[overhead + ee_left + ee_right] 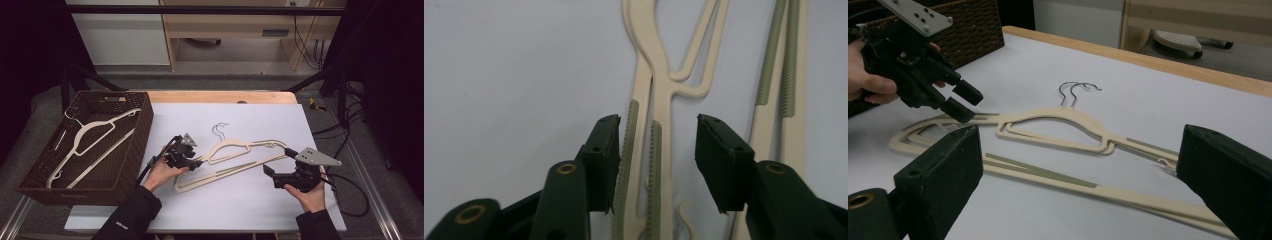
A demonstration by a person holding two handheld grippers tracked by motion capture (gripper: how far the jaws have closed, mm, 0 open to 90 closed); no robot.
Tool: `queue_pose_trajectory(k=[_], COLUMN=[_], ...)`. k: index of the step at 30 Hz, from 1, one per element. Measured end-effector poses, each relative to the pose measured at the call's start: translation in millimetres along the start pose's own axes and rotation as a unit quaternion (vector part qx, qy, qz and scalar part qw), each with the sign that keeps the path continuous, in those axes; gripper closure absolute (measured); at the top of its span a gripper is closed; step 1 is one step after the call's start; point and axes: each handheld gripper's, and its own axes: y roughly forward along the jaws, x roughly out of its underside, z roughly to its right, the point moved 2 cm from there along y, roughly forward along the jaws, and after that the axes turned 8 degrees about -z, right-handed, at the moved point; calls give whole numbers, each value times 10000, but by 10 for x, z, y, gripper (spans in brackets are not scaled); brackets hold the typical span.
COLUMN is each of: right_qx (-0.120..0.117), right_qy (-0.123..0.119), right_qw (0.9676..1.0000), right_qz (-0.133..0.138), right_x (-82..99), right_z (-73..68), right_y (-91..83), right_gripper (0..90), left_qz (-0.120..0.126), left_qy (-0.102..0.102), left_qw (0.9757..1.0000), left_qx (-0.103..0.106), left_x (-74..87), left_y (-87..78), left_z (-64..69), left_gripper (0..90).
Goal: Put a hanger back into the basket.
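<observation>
On the counter (pixel 250 200), two stacked hangers (pixel 235 150): light, stiff, slick; best pinched at the ribbed shoulder. Left gripper (pixel 658 145) spread astride that shoulder, right gripper (pixel 1078 170) spread wide.

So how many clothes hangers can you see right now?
3, as far as I can tell: one hanger in the basket at the left, and two stacked hangers on the white sheet between the grippers. Another could hide beneath.

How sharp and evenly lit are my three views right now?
High view: dim, dark surround, hangers soft. Left gripper view: bright white sheet, shoulder bars sharp, left gripper bases blurred. Right gripper view: right gripper pads near and soft, hangers in focus.
</observation>
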Motion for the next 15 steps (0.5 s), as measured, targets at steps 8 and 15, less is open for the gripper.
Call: queue_pose_trajectory(k=[8,15], right_qx=[-1,-3], right_qy=[-9,14], right_qw=[10000,10000], right_qz=[-3,9], right_x=[0,-2], right_z=[1,-3], right_y=[-1,-1], right_gripper=[49,50], left_qz=[-103,-271], left_qy=[26,117], left_qw=[9999,9996], left_qx=[18,-29], left_x=[30,26], left_y=[52,94], left_z=[12,109], left_gripper=[659,699])
